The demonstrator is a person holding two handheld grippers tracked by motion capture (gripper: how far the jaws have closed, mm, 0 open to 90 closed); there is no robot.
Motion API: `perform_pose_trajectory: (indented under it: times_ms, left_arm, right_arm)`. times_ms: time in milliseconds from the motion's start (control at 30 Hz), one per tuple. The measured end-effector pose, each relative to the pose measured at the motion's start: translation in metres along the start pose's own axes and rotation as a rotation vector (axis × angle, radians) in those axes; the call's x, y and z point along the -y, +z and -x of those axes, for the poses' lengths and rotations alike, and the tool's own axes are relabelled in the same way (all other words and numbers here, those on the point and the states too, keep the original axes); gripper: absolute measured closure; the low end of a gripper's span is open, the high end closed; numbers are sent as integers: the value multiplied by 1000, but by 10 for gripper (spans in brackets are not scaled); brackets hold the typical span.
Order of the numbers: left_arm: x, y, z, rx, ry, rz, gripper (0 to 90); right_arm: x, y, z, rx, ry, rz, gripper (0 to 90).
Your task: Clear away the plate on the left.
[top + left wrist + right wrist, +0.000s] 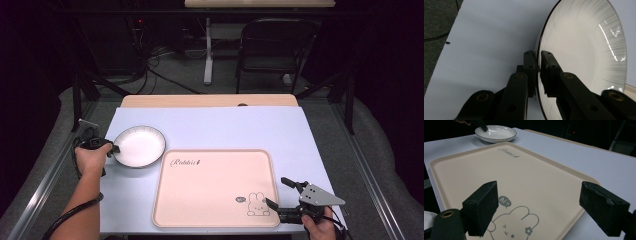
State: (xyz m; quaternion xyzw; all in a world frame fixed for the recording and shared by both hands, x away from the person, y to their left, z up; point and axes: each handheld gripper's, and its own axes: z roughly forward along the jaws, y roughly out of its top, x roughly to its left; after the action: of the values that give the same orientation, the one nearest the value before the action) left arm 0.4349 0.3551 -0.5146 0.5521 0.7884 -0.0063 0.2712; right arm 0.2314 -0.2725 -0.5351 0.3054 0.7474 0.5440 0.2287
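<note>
A white plate with a dark rim [138, 145] lies on the pale blue table cover, left of a beige tray [215, 190]. My left gripper [115, 148] is shut on the plate's left rim; in the left gripper view the jaws pinch the edge of the plate [584, 57] at the left gripper's tips [539, 68]. My right gripper [276, 191] stands open at the tray's front right corner, close to a printed rabbit [258, 205]. The right gripper view has the tray [506, 177] and the rabbit [516, 222] between its jaws, with the plate [496, 133] far off.
The blue cover [225, 127] lies over a wooden table whose far edge [210, 100] shows behind it. A black chair [275, 47] and a table leg [208, 52] stand beyond. Grey floor lies on both sides.
</note>
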Motion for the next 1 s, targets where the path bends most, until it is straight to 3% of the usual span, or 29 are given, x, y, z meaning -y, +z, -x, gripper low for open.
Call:
perform_pose_trajectory:
  times_ms: [133, 700, 1000]
  left_arm:
    - [-1, -7, 2, 40, -10, 21, 855]
    - [-7, -15, 22, -39, 55, 23, 859]
    - [-10, -22, 30, -58, 85, 39, 854]
  right_arm:
    - [0, 0, 0, 0, 1, 1, 148]
    - [0, -1, 0, -1, -3, 3, 148]
    - [0, -1, 0, -1, -4, 4, 148]
